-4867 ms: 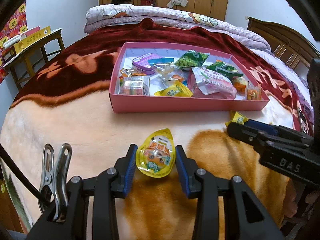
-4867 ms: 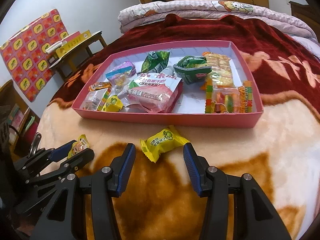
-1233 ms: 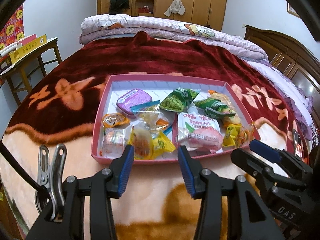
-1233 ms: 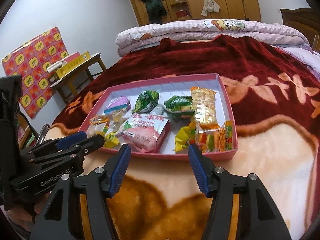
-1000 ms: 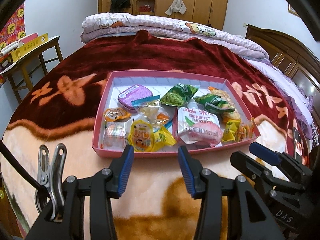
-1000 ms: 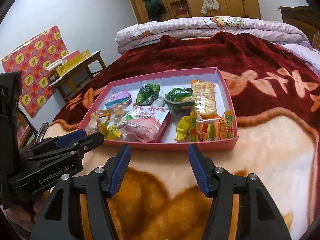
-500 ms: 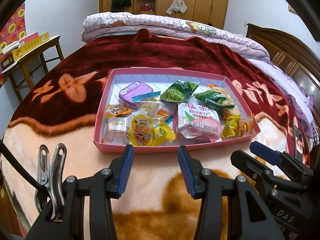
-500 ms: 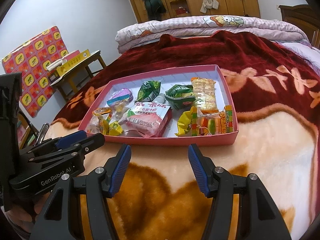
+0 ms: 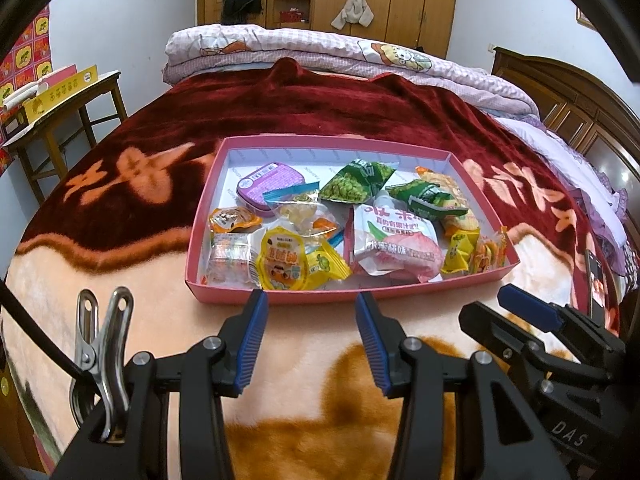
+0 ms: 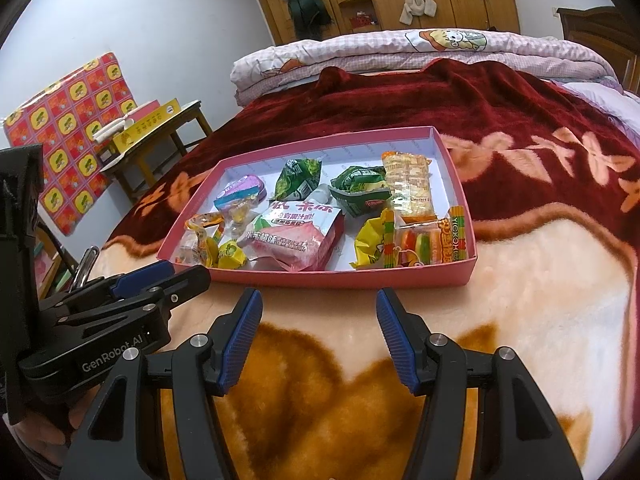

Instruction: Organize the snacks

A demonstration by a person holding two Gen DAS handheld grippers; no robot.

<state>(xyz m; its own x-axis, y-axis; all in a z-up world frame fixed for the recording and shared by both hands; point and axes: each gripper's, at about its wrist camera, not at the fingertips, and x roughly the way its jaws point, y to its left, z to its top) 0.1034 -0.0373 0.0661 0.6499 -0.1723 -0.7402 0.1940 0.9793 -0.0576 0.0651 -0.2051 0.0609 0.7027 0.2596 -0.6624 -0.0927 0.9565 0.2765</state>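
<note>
With no loose snack visible on the blanket [image 9: 120, 312] in either wrist view, I judge the gathering step to be done, or nearly so. Every snack I can see lies inside the pink tray [image 9: 328, 298], which rests on the bed just ahead of both tools.

Left hand-held gripper [image 9: 308, 312]: released, jaws apart, nothing between the pads, tips just short of the tray's near wall. Right hand-held gripper [image 10: 318, 312]: likewise released and empty, also just short of the near wall, beside the left one.

Tray contents, placed from the left hand-held gripper:
- directly ahead, against the near wall: yellow jelly cup [image 9: 282, 266], with a small yellow candy [image 9: 326, 266] touching it on the right.
- ahead and left: clear wrapped sweet [image 9: 230, 258]; behind it an orange jelly cup [image 9: 234, 218].
- further ahead: purple tin [image 9: 270, 186] and a clear bag with a blue edge [image 9: 300, 210].
- ahead and right: large pink-and-white pouch [image 9: 392, 240], two green packets [image 9: 356, 184] behind it, one beside the other.
- far right corner: yellow wrapped candy [image 9: 460, 250] and gummy strip pack [image 10: 430, 246]; behind them an orange cracker pack [image 10: 408, 184].

Next move, my judgement: if anything remains, it is tidying within the tray. The packs overlap in one undivided heap, so a reach over the near wall and a narrow pinch on a single wrapper edge is called for. Otherwise, both tools can back away.
</note>
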